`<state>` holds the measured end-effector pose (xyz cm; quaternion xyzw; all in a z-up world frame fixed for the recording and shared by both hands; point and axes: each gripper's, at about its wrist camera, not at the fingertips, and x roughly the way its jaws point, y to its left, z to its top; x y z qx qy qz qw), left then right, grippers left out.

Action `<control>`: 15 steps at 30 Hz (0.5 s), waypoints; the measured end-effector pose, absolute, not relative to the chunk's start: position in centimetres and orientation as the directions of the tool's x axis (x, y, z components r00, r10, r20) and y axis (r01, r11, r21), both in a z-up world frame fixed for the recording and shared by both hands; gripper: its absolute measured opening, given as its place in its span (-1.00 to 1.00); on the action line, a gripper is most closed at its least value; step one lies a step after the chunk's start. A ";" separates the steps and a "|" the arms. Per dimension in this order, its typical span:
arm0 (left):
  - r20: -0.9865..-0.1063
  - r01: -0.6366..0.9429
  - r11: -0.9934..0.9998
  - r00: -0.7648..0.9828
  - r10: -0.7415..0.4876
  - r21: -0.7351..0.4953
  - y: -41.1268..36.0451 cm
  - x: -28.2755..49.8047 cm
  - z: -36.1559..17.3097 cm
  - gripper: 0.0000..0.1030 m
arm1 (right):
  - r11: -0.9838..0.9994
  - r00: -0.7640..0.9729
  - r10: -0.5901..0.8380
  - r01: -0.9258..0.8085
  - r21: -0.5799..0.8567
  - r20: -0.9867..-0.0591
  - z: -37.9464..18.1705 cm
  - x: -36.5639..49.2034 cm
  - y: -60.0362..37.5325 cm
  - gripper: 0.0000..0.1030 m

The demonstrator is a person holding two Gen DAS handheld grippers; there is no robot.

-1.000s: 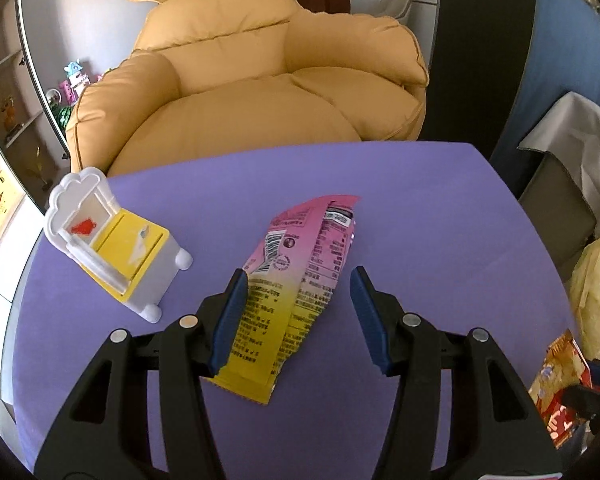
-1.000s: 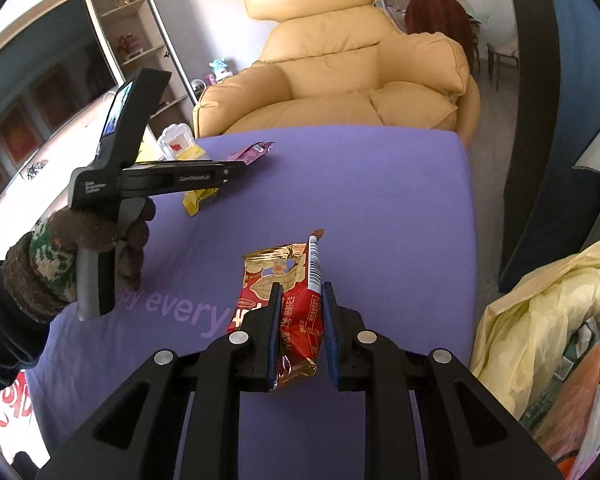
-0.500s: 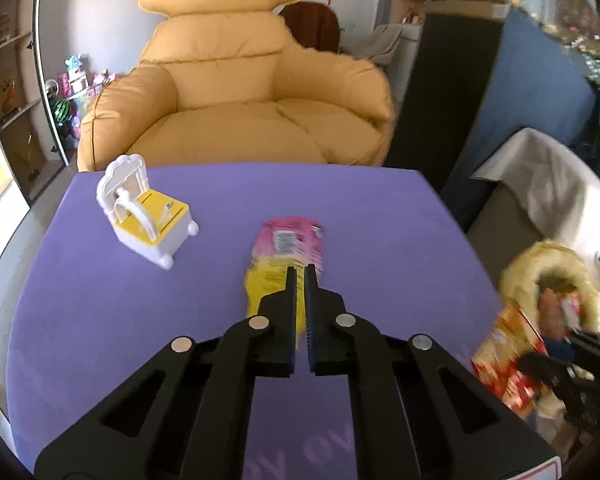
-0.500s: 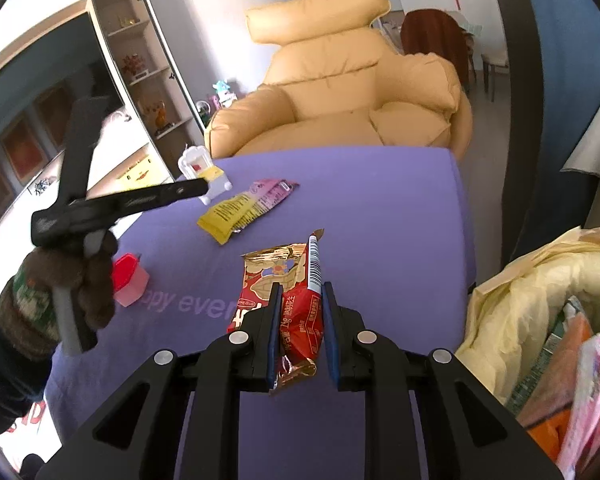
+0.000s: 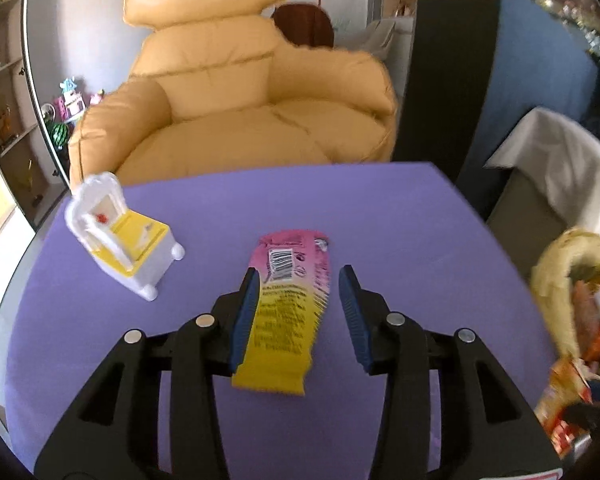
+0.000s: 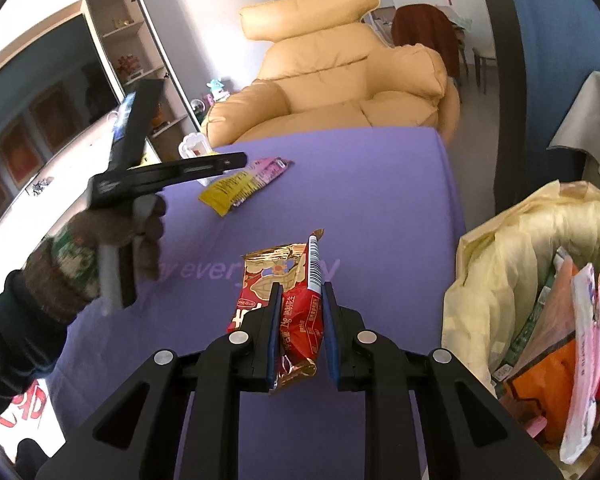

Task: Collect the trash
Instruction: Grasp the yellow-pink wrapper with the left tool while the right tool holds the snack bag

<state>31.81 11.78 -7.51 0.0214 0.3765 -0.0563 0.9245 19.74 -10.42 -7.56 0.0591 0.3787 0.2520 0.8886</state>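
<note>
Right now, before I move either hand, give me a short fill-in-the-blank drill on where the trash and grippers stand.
1. The right gripper is shut on the ____ snack packet.
2. The pink and yellow wrapper lies on the ____ tabletop.
3. The left gripper has just been opening, its jaws standing ____ around that wrapper.
4. The yellow-lined trash bag sits to the ____ of the table in the right wrist view.

Missing words: red; purple; open; right

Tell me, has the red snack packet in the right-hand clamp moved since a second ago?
Yes. The red packet, clamped in the right gripper, has travelled toward the yellow trash bag, which now looms larger beside it.
</note>
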 end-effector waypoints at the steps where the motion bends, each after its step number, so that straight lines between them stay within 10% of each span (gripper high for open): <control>1: -0.718 0.110 0.994 0.693 -0.071 0.008 11.7 32.8 -8.2 -0.23 | 0.867 0.585 0.492 -0.402 0.296 -0.645 -7.7 19.8 -10.4 -0.63; 15: -0.721 0.068 0.994 0.684 -0.112 -0.090 13.2 29.9 -7.2 -0.75 | 0.865 0.588 0.493 -0.411 0.288 -0.642 -7.6 20.3 -10.3 -0.63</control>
